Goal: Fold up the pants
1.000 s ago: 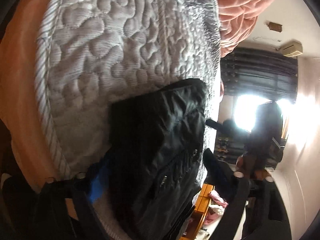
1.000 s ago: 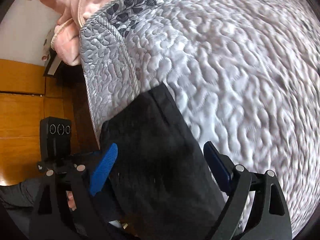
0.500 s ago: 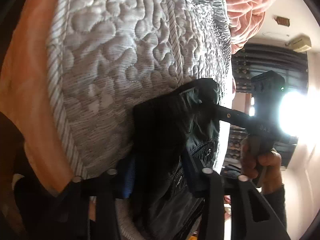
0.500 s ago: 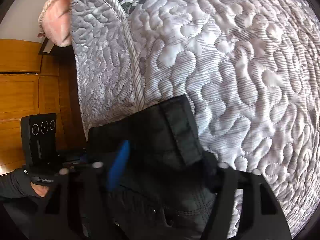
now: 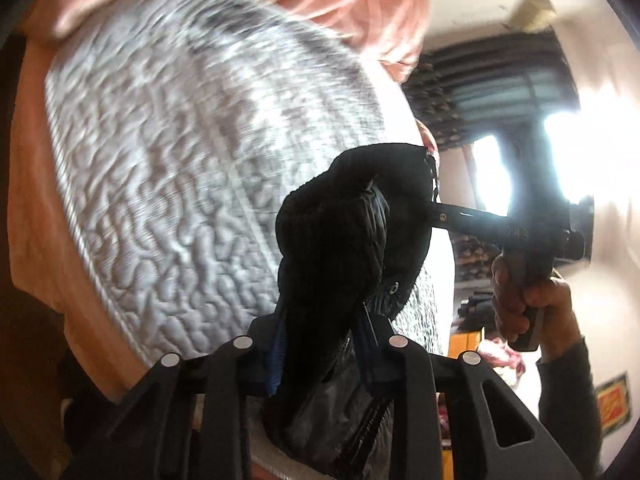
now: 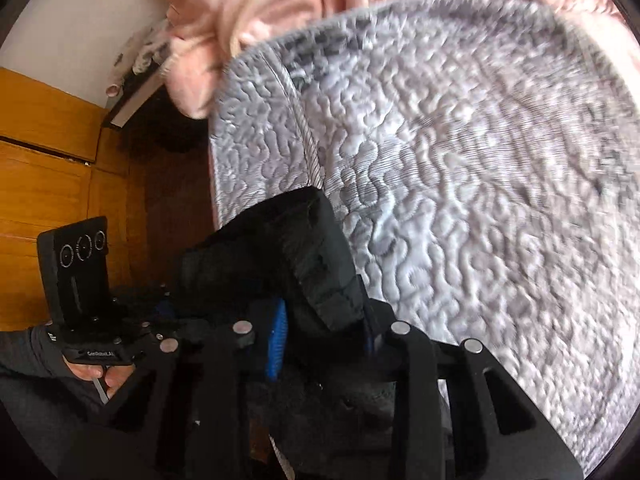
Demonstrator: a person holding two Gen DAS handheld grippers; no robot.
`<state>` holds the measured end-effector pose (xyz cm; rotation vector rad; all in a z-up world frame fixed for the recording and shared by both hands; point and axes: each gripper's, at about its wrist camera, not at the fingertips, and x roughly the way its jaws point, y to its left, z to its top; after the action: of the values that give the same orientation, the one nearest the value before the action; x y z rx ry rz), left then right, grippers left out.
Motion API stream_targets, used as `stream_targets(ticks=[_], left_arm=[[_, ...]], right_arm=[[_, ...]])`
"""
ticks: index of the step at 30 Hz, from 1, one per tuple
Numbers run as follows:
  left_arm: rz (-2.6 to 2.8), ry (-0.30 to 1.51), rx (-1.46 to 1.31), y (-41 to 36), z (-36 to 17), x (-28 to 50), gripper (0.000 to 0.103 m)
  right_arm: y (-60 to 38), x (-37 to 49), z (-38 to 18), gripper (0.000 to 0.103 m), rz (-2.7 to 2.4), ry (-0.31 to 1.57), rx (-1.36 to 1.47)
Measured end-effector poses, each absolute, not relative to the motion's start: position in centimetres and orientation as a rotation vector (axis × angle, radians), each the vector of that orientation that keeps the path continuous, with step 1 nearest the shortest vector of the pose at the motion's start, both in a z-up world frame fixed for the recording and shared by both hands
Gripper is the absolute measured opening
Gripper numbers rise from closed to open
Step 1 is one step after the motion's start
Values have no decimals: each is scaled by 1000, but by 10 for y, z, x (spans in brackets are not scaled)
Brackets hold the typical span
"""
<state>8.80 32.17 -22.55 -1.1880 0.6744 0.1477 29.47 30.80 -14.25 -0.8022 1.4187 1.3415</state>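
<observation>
Pants (image 5: 352, 240) sit bunched between both our jaws, left gripper (image 5: 324, 344) and right gripper (image 6: 324, 328) each clamped narrowly on black cloth. Between the grippers they stretch left-right over the near edge of the quilted mattress (image 6: 480, 160).

I see the black pants (image 5: 344, 248) bunched into a thick, rumpled wad at lower centre of the left wrist frame, a metal snap and a zipper line showing on the fabric. In the right wrist frame they (image 6: 304, 256) sit lower centre too, a folded band edge uppermost, creased, over the grey quilted surface's near edge.
</observation>
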Motion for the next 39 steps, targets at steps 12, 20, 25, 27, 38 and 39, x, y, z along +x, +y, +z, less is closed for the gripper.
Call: stream_targets(ticks=[12, 20, 25, 27, 38, 39], left_arm=[[71, 658, -828, 237, -115, 77, 29], [29, 656, -728, 195, -81, 71, 29], [11, 650, -678, 174, -67, 69, 29], [4, 649, -659, 167, -62, 69, 29], [-21, 651, -584, 140, -44, 69, 29], [-23, 652, -573, 137, -42, 70, 29]], right_arm=[[214, 281, -35, 29, 1282, 1255, -713], [164, 274, -3, 29, 1254, 1194, -656], [140, 269, 10, 29, 1242, 1167, -636], [132, 267, 14, 29, 1237, 1157, -629], [92, 263, 31, 29, 1216, 1108, -589], [90, 263, 31, 29, 1213, 1105, -587]])
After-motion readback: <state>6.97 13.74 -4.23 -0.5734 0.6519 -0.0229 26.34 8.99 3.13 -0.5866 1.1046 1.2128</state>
